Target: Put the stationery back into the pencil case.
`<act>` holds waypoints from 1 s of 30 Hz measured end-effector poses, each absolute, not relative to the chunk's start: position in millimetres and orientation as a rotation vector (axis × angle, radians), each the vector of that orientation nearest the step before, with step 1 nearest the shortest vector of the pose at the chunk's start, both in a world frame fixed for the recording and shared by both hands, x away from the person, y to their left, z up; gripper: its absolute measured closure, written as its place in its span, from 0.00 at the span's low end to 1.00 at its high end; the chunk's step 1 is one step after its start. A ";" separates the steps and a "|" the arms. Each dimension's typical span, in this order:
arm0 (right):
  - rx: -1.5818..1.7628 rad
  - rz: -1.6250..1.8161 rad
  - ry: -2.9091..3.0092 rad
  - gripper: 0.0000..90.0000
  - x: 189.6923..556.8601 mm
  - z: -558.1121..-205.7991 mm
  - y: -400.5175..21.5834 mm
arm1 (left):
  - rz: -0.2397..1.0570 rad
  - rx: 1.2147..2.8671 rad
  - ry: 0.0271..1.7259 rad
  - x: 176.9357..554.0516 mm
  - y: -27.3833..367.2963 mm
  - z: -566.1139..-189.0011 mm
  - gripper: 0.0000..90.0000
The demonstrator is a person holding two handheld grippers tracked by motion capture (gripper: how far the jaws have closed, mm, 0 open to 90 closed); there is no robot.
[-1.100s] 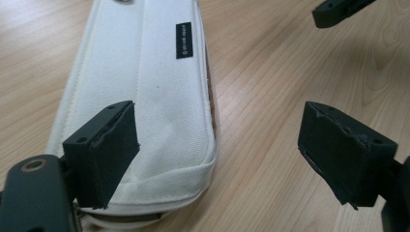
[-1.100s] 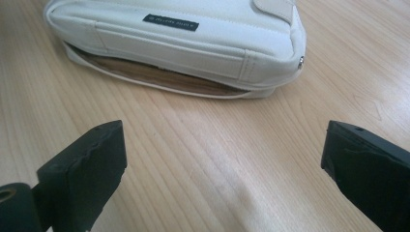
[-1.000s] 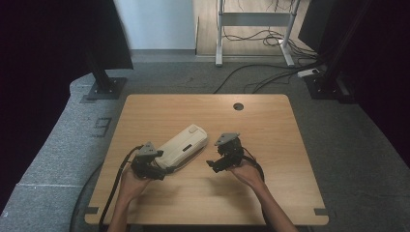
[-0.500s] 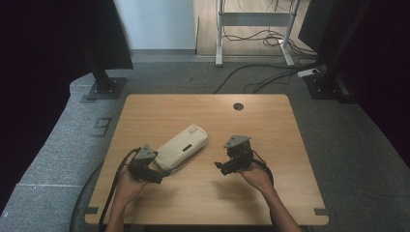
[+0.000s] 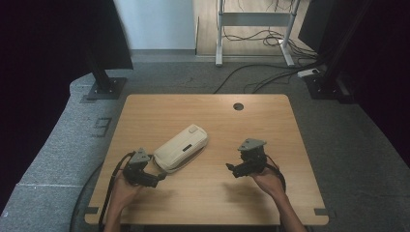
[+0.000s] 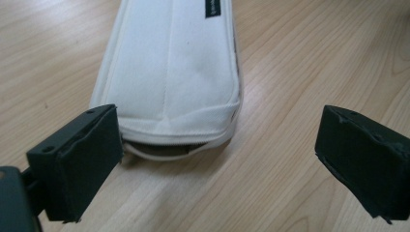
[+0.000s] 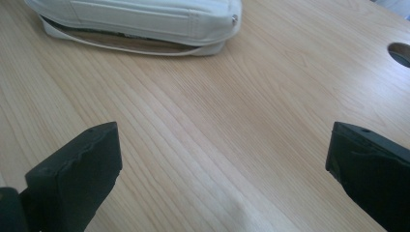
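Wooden surface (image 5: 208, 193) carries a white zippered pouch (image 5: 182, 147), long axis running diagonally. Left claw (image 6: 212, 159), jaws just spread, sits at its near end, touching nothing; right claw (image 7: 217, 179), spread, stands well apart.

Light wooden rectangular table (image 5: 203, 203) with a round cable hole (image 5: 238, 106) near its far edge, at one o'clock from centre. Grey carpeted floor (image 5: 63, 145) surrounds it; a black monitor stand base (image 5: 104, 89) sits at ten o'clock. A white metal desk frame (image 5: 251, 29) with loose black cables (image 5: 251, 77) stands at twelve o'clock.
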State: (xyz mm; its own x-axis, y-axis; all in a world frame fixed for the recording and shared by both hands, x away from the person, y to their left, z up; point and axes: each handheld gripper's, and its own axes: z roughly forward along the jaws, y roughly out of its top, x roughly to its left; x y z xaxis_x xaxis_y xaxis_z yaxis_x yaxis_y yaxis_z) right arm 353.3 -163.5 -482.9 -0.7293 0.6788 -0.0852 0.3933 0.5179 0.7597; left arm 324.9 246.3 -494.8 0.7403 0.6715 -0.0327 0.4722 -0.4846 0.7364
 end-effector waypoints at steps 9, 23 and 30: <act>0.943 1.056 2.353 0.00 342.8 -489.9 -188.4 | 0.337 2.180 0.904 320.0 257.7 -511.3 0.00; 1.090 1.011 2.317 0.00 330.0 -530.3 -218.5 | 0.328 2.245 0.986 317.7 266.9 -542.8 0.00; 1.136 0.973 2.329 0.00 325.4 -553.1 -225.8 | 0.358 2.251 0.983 316.0 266.0 -547.5 0.00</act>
